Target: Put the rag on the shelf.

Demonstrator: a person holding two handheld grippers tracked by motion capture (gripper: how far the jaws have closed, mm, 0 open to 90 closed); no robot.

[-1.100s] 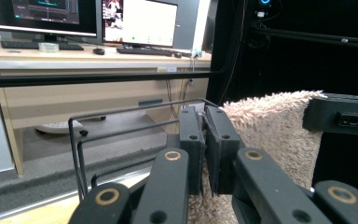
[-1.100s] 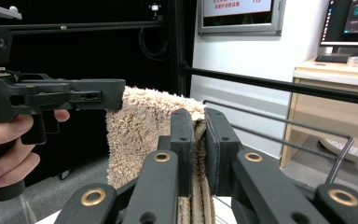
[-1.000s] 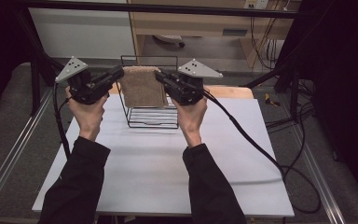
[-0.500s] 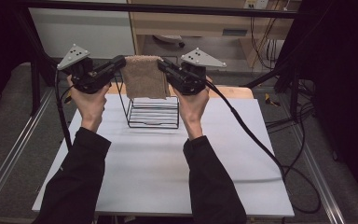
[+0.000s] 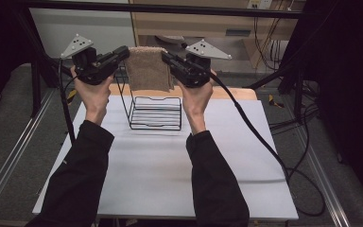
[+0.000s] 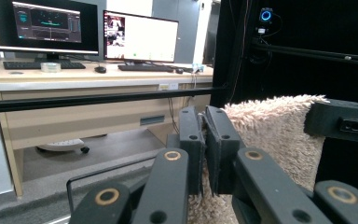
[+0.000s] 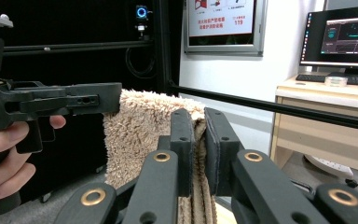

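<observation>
A beige fluffy towel [image 5: 146, 68] hangs stretched between my two grippers, above a black wire rack [image 5: 155, 112] on the white table [image 5: 160, 165]. My left gripper [image 5: 125, 52] is shut on the towel's left top corner. My right gripper [image 5: 164, 56] is shut on its right top corner. In the left gripper view the jaws pinch the towel [image 6: 279, 135] edge at my left gripper [image 6: 205, 140], with the other gripper [image 6: 340, 121] at the far corner. In the right gripper view my right gripper [image 7: 198, 140] clamps the towel [image 7: 140, 130], and the other gripper [image 7: 74, 102] holds the opposite corner.
A black frame bar [image 5: 170, 8] crosses above the table's far side. Beyond it stand a wooden desk [image 6: 74, 107] with monitors [image 6: 140, 36] and a keyboard. Cables [image 5: 264, 142] trail from the right gripper over the table's right side.
Both grippers have risen and moved away from the person, lifting the towel higher above the wire rack. The towel stays stretched between them.
</observation>
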